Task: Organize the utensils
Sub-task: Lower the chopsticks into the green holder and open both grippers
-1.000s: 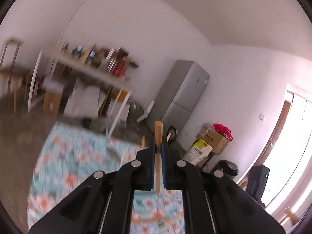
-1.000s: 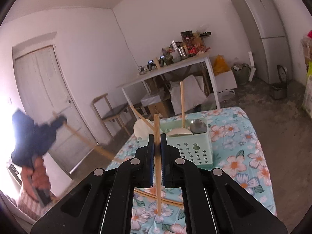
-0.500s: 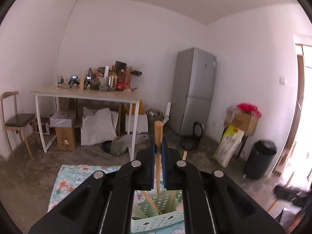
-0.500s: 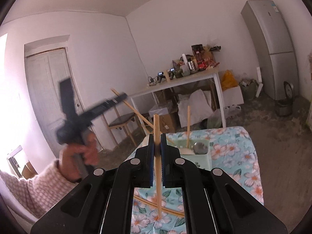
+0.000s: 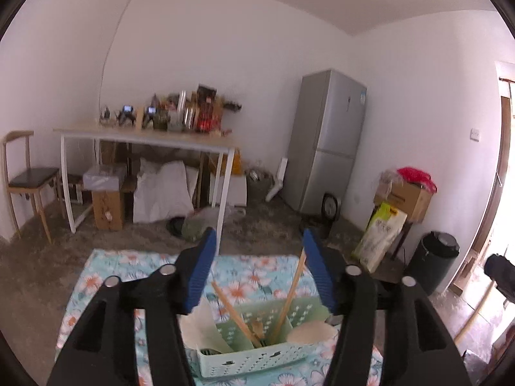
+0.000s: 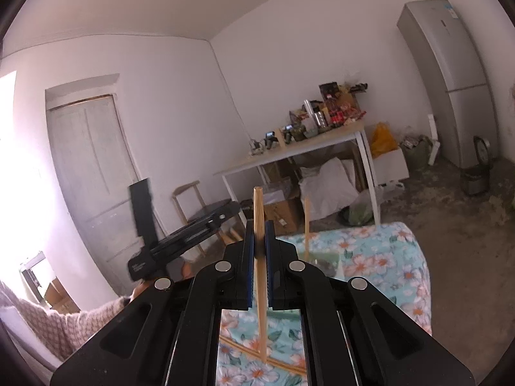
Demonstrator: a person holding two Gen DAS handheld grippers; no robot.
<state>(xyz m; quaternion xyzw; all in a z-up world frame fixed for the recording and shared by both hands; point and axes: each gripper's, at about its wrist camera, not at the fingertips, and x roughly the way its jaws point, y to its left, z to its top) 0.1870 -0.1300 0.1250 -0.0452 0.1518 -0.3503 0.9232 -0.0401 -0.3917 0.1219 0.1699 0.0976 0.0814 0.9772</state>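
My left gripper (image 5: 257, 241) is open and empty, held just above a mint green utensil caddy (image 5: 254, 358). Two wooden chopsticks (image 5: 291, 292) lean in the caddy's compartments, beside pale spoons (image 5: 310, 333). My right gripper (image 6: 258, 225) is shut on a wooden chopstick (image 6: 259, 257) held upright over the floral tablecloth (image 6: 386, 257). The left gripper's black body (image 6: 180, 244) shows at the left of the right wrist view. The caddy (image 6: 318, 259) is mostly hidden behind my right fingers. More chopsticks (image 6: 244, 350) lie on the cloth below.
The small table has a floral cloth (image 5: 128, 263) with edges close by. Beyond it stand a white table full of clutter (image 5: 148, 138), a wooden chair (image 5: 25, 177), a grey fridge (image 5: 325, 144), boxes (image 5: 405, 193) and a black bin (image 5: 434, 263).
My left gripper has opened and let go of its chopstick, which now leans in the caddy. My right gripper has kept its chopstick and shifted slightly.
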